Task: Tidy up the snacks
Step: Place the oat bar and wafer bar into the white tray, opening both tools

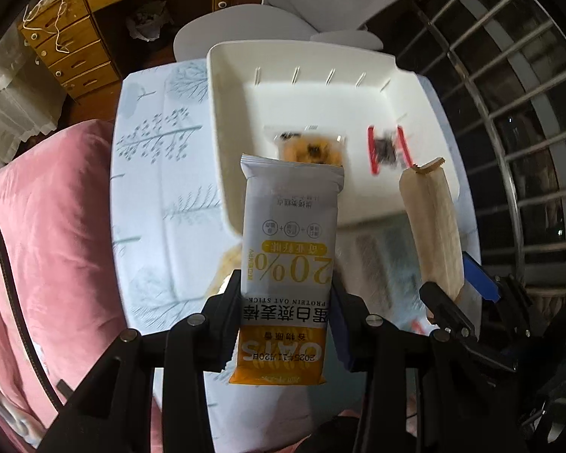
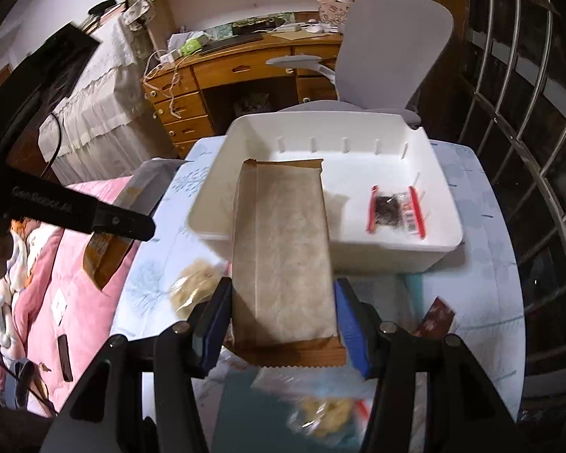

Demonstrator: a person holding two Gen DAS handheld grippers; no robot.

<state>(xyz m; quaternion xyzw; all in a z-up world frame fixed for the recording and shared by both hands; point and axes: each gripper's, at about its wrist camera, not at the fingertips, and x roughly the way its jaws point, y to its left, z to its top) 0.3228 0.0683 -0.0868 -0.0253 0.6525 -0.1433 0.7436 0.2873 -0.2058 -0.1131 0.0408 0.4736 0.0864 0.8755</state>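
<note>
Left gripper (image 1: pixel 286 302) clamped on an oat bar packet (image 1: pixel 288 264), raised short of the white bin's (image 1: pixel 222 120) near rim; right gripper (image 2: pixel 283 309) pinching a brown paper packet (image 2: pixel 283 249) over that same rim. Inside the bin, much bare floor beside a red-edged packet (image 2: pixel 394 209). Only from the left wrist, an orange pastry packet (image 1: pixel 309 151) lying in the bin; only from the right, loose snack bags (image 2: pixel 194 283) on the tablecloth (image 2: pixel 483 302) before it.

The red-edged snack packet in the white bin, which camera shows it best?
The right wrist view: the red-edged packet lies unobstructed on the white bin floor, its dark contents and label visible. The left wrist view shows it smaller and motion-blurred, beside the brown packet.
</note>
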